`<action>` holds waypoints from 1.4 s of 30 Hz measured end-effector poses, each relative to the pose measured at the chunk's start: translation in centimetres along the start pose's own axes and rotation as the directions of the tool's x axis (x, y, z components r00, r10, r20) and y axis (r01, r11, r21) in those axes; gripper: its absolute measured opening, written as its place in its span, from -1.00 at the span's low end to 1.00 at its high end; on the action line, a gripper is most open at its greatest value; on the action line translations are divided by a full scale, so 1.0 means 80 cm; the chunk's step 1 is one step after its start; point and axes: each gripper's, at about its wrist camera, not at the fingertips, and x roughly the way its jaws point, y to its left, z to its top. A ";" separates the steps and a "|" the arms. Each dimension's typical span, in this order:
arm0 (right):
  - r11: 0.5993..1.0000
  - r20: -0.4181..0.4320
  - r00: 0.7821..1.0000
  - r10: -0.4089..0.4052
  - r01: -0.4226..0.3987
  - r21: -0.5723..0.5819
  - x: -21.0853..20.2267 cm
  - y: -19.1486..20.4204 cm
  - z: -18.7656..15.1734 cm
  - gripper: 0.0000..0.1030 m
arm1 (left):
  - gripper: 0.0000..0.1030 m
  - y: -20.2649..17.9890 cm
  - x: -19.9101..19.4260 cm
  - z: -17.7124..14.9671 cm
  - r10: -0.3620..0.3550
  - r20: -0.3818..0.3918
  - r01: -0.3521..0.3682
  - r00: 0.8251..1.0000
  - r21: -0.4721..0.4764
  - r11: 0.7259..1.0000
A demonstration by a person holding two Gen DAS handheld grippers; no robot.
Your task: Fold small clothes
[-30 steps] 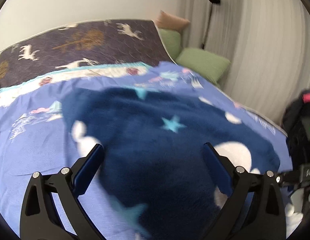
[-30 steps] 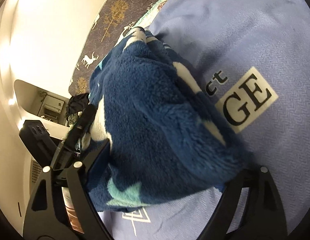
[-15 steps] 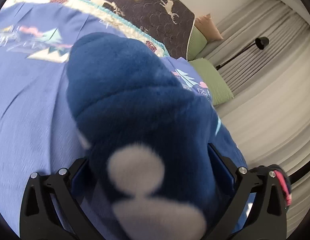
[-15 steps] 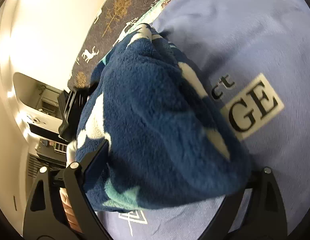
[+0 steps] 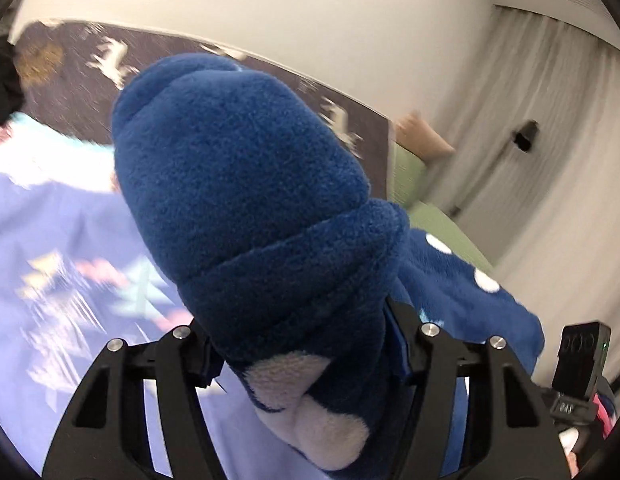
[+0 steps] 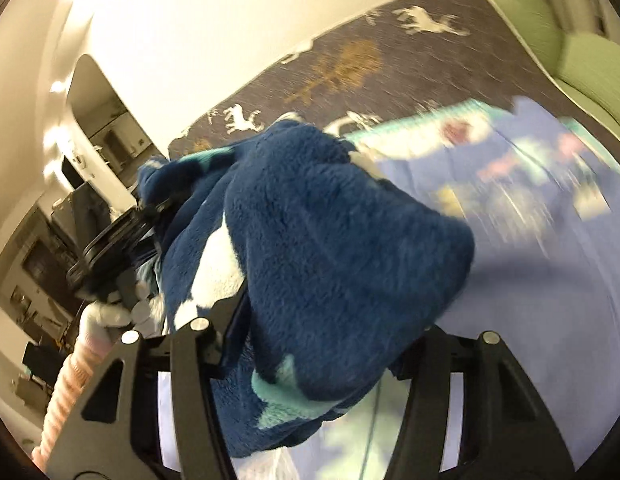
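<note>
Blue fleece garment [image 5: 246, 184], no legible writing

Plush navy fleece garment [image 5: 246, 184], fuzzy and matt; smooth woven blue bedsheet [image 6: 541, 288]; matt black plastic gripper fingers [image 5: 122, 400].

Left gripper [image 5: 306, 344]: lower centre of frame, jaws have just been closing and now clamp a thick bunch of blue fleece garment [image 5: 250, 184]. Right gripper [image 6: 321, 348]: lower centre of its frame, jaws likewise just closing, pressed on the fleece, which bulges up between them.
</note>
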 end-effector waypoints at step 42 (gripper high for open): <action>0.914 0.298 0.901 -0.315 0.373 -0.160 -0.117 0.134 -0.209 0.96 | 0.97 -0.107 -0.212 -0.259 0.373 0.123 -0.392 0.920 0.235 0.889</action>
